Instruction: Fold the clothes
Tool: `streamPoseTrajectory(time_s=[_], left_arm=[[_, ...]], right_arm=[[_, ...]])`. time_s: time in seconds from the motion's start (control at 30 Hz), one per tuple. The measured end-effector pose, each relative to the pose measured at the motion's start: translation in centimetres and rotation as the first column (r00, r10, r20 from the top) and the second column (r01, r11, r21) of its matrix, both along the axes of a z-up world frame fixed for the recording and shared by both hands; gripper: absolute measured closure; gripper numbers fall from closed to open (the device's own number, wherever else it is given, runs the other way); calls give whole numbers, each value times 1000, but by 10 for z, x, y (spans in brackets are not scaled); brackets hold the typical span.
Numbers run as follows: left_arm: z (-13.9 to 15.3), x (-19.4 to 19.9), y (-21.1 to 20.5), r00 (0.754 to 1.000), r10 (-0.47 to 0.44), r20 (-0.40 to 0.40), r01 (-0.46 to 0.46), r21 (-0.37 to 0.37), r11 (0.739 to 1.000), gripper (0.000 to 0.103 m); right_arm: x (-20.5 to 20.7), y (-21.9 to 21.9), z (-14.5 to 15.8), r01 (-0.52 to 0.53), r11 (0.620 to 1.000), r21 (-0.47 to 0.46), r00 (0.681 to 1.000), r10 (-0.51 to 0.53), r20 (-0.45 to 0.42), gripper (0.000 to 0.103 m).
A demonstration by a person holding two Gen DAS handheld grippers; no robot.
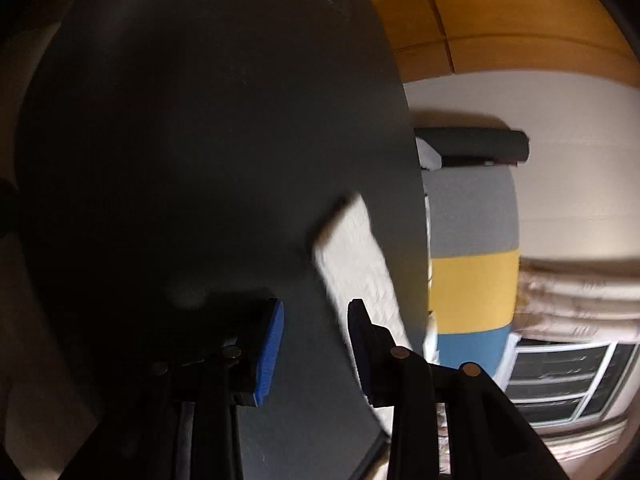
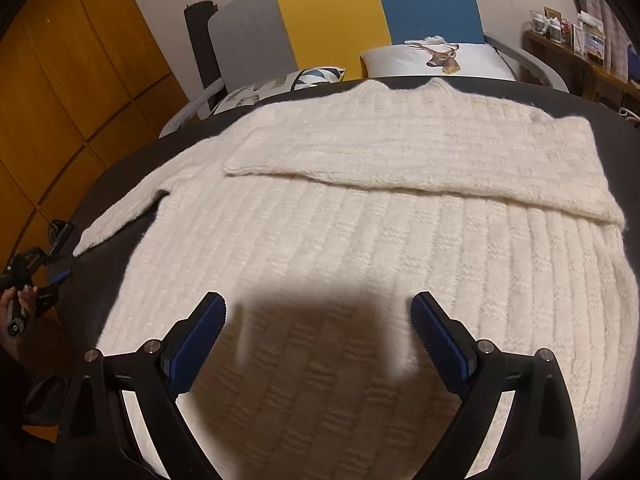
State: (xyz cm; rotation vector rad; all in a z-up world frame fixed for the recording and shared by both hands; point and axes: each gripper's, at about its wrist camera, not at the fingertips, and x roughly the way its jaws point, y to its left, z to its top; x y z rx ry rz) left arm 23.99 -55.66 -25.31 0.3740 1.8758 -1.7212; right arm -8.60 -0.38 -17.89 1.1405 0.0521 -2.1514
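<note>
A cream ribbed knit sweater [image 2: 360, 248] lies flat on a dark round table [image 2: 624, 128], collar at the far side. One sleeve [image 2: 400, 160] is folded across the chest. The other sleeve [image 2: 120, 216] stretches out to the left, its cuff near the table's edge. My right gripper [image 2: 318, 308] hovers open over the sweater's lower body and casts a shadow on it. My left gripper [image 1: 316, 308] is open with nothing between its blue pads; the sleeve cuff [image 1: 356, 256] lies just beyond it. The left gripper [image 2: 44, 272] also shows at the far left, held in a hand.
Behind the table stands a sofa [image 2: 332, 12] striped grey, yellow and blue, with a deer-print cushion [image 2: 440, 56] and a patterned cushion [image 2: 280, 80]. Orange wooden cupboards [image 2: 80, 80] fill the left. A cluttered shelf [image 2: 576, 40] sits at the far right.
</note>
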Motion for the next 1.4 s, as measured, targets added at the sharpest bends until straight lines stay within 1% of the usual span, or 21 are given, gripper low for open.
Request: streamPoseTrajectory(time_s=[0.03,0.2,0.4,0.5,0.6,0.67,0.7,0.73,0.83,0.97,1.07,1.13,1.2,1.3,1.4], left_arm=[[-1,-1,-4,1000,2,-7,-2,8,1000,70],[-2,-21,-18,999,-18,29,18,-22,1000,69],[-4,-36,-27,999,-9,45,10,-29,1000,69],[-5,-40,-31,1000,0,30,1,-18,1000,69],[-9,-41,-35,1000,30,7,-30,10,1000,69],[-11,-44,-37,999,51,4,-51,24,998,74],[-14,-45,-38,998,61,11,-62,36,997,87],[-17,-47,-39,997,72,18,-73,47,996,96],[-20,-51,-42,994,103,27,-105,61,993,98],[-16,-61,-44,991,129,20,-130,21,991,99],[-3,-79,-42,996,92,-17,-92,-28,995,99],[13,-98,-36,997,43,-66,-47,-60,997,99],[30,-120,-28,993,-12,-121,1,-92,996,99],[59,-163,-7,973,-122,-198,94,-144,985,99],[84,-212,21,938,-233,-257,188,-188,964,99]], right_arm=[[1,-3,1,-4,1000,3,1000,4,-2,7],[6,-19,7,-26,1000,17,1000,26,-11,7],[10,-38,16,-60,998,31,998,61,-27,7],[8,-46,22,-77,997,30,996,78,-37,7],[2,-55,26,-85,996,26,995,86,-44,7],[-5,-58,26,-74,997,22,996,75,-40,7],[-10,-59,26,-65,998,21,997,66,-38,7],[-15,-58,26,-55,998,19,998,55,-32,7],[-30,-57,24,-24,1000,13,1000,24,-16,7],[-53,-52,27,7,1000,22,1000,-7,-20,7],[-71,-48,27,35,999,40,999,-34,-20,7],[-85,-42,24,71,996,52,997,-70,-9,7],[-101,-33,20,112,993,44,993,-113,15,7],[-123,-18,13,173,984,29,983,-175,60,7],[-137,-5,6,214,976,28,973,-216,84,7]])
